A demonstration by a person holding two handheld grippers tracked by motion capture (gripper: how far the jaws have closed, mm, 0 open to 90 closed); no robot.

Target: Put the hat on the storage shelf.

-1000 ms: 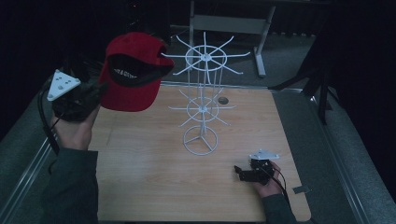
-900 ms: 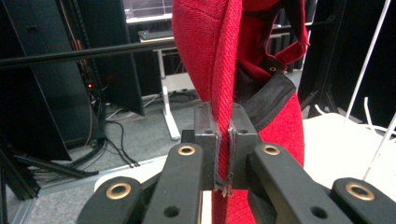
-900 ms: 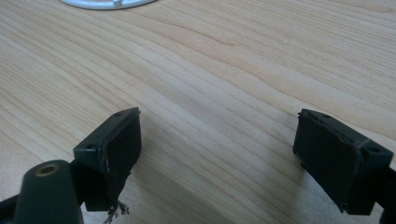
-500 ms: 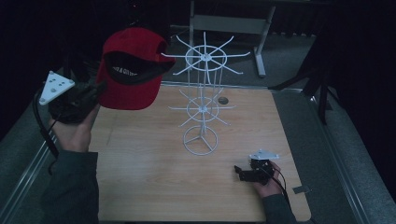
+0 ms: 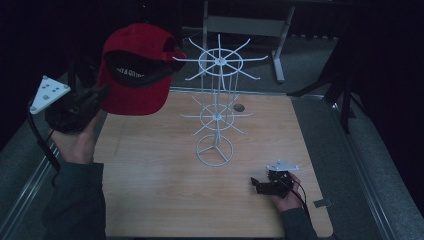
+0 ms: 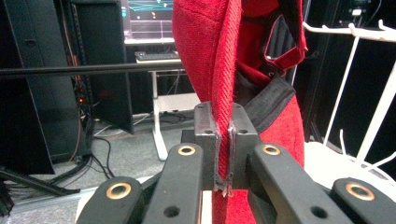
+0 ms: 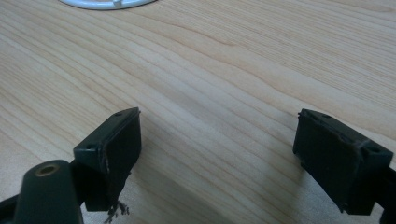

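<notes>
Raised higher beside white rack: red cap, clamped in left gripper; right gripper fingers apart on worktop.

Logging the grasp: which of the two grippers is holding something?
The left gripper, raised at the table's left, shut on the red cap. The right gripper rests open, holding nothing.

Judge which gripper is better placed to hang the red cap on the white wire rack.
Left. The left gripper is shut on the red cap, held high beside the rack's upper prongs. The right gripper rests low on the table, jaws open and holding nothing.
</notes>
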